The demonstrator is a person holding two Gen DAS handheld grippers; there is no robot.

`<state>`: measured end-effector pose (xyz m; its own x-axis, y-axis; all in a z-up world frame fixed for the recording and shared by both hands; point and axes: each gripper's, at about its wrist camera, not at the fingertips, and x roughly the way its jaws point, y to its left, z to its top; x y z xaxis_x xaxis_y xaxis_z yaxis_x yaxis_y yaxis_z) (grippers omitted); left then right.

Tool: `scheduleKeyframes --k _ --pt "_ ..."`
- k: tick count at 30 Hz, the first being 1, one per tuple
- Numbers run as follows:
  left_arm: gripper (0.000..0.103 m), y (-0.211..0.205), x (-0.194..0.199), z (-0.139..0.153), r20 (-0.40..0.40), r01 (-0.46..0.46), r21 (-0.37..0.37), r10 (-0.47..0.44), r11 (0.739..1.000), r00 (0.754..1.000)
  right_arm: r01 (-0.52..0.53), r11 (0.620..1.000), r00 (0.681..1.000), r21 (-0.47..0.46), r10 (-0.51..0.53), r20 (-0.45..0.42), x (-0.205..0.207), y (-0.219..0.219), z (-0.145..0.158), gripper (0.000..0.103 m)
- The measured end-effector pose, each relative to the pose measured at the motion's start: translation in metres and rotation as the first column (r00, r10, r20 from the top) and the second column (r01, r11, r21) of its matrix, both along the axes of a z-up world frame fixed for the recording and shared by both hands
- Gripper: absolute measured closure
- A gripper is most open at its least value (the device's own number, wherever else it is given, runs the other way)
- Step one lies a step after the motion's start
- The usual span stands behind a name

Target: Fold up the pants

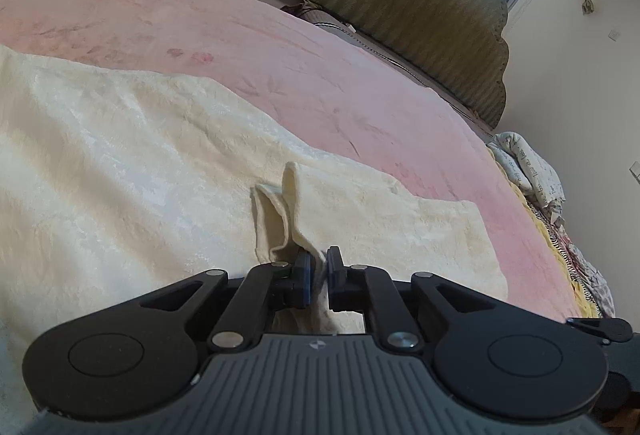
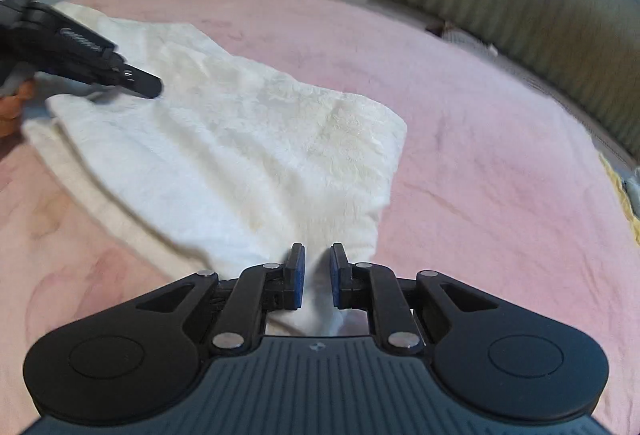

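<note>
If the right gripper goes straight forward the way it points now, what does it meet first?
The right gripper already has the cream pants between its fingers, so it would first push into that cloth, then probably the pink blanket beyond; depth is unclear.

Pink bedspread point(image 2: 480, 115) lies open rightward (headboard point(image 2: 540, 15) bounds the far end).

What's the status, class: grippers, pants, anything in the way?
Left gripper shut on pants edge. Right gripper shut on pants too. Pants cream, spread on pink blanket. Nothing in the way.
</note>
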<state>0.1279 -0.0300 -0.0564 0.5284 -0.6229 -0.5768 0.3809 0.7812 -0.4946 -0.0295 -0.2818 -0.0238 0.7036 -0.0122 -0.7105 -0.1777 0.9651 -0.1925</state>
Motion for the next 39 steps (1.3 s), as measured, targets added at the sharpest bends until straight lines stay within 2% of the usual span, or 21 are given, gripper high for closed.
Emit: scheduleKeyframes --k 2,4,6,9,10,12,15,17,20,23,24,26,27,28,29,31,33,35,37,39 --pt "0.09 0.0 -0.001 0.0 0.013 0.002 0.012 -0.002 1.0 1.0 0.012 0.998 1.0 0.06 -0.011 -0.005 -0.007 -0.009 0.01 0.09" --pt "0.09 -0.001 -0.003 0.0 0.025 0.003 0.023 -0.003 1.0 1.0 0.02 0.993 0.999 0.113 -0.025 0.043 -0.013 -0.007 0.019 0.089" --pt "0.09 -0.002 -0.004 0.001 0.024 0.0 0.024 0.0 1.0 1.0 0.033 0.986 0.994 0.162 -0.05 0.1 0.003 -0.009 0.029 0.089" --pt "0.09 -0.004 -0.003 0.003 0.021 -0.002 0.03 0.001 1.0 1.0 0.026 0.99 0.989 0.137 -0.045 0.142 0.04 -0.005 0.031 0.088" --pt "0.089 -0.004 -0.003 0.003 0.022 -0.002 0.033 0.001 0.999 1.0 0.037 0.993 0.991 0.116 -0.052 0.127 0.054 -0.007 0.023 0.084" --pt "0.09 -0.004 -0.004 0.006 0.027 -0.006 0.038 0.005 0.999 1.0 0.076 0.996 0.996 0.051 -0.078 0.041 0.08 -0.007 -0.001 0.079" --pt "0.09 -0.001 -0.003 0.01 0.035 -0.019 0.044 0.017 0.999 0.999 0.112 0.993 0.989 0.04 -0.115 0.093 0.072 0.006 0.009 0.078" --pt "0.09 0.001 -0.001 0.011 0.028 -0.023 0.04 0.022 0.999 0.999 0.022 0.999 0.986 0.044 -0.028 0.165 0.054 0.028 0.02 0.078" --pt "0.09 0.001 -0.002 0.009 0.029 -0.026 0.044 0.024 0.999 0.999 -0.12 0.985 0.974 0.123 0.093 0.205 0.046 0.06 0.027 0.077" --pt "0.089 0.001 -0.005 0.013 0.048 -0.025 0.058 0.022 0.998 0.999 -0.188 0.972 0.976 0.142 0.168 0.137 0.06 0.088 0.008 0.073" --pt "0.084 0.002 -0.005 0.016 0.056 -0.023 0.064 0.02 0.998 0.998 -0.197 0.974 0.977 0.116 0.185 0.105 0.064 0.098 -0.002 0.073" --pt "0.082 0.003 -0.006 0.025 0.09 -0.014 0.084 0.007 0.996 0.996 -0.206 0.978 0.968 0.027 0.2 0.15 0.057 0.114 -0.012 0.072" --pt "0.074 0.0 -0.005 0.031 0.116 -0.004 0.108 -0.009 0.994 0.993 -0.199 0.98 0.97 0.014 0.195 0.143 0.055 0.117 -0.009 0.072" --pt "0.062 -0.005 -0.004 0.037 0.142 0.014 0.127 -0.032 0.992 0.989 -0.194 0.981 0.972 0.025 0.188 0.141 0.054 0.117 -0.006 0.072" --pt "0.055 -0.01 -0.004 0.043 0.17 0.029 0.135 -0.052 0.99 0.984 -0.204 0.977 0.969 0.054 0.194 0.149 0.049 0.117 -0.002 0.072" --pt "0.033 -0.024 -0.003 0.05 0.222 0.052 0.168 -0.089 0.984 0.971 -0.231 0.966 0.965 0.116 0.212 0.152 0.043 0.117 0.004 0.072" --pt "0.032 -0.041 0.002 0.048 0.244 0.043 0.247 -0.105 0.968 0.964 -0.247 0.962 0.963 0.115 0.23 0.144 0.041 0.122 0.003 0.072" --pt "0.033 -0.056 0.009 0.039 0.234 0.014 0.327 -0.095 0.945 0.967 -0.233 0.968 0.966 0.089 0.22 0.134 0.046 0.127 -0.005 0.071" --pt "0.032 -0.059 0.014 0.03 0.227 -0.012 0.362 -0.075 0.932 0.971 -0.211 0.968 0.971 0.133 0.192 0.142 0.053 0.123 -0.01 0.07" --pt "0.031 -0.056 0.014 0.026 0.224 -0.021 0.358 -0.064 0.934 0.972 -0.186 0.968 0.976 0.167 0.162 0.144 0.055 0.117 -0.01 0.063"
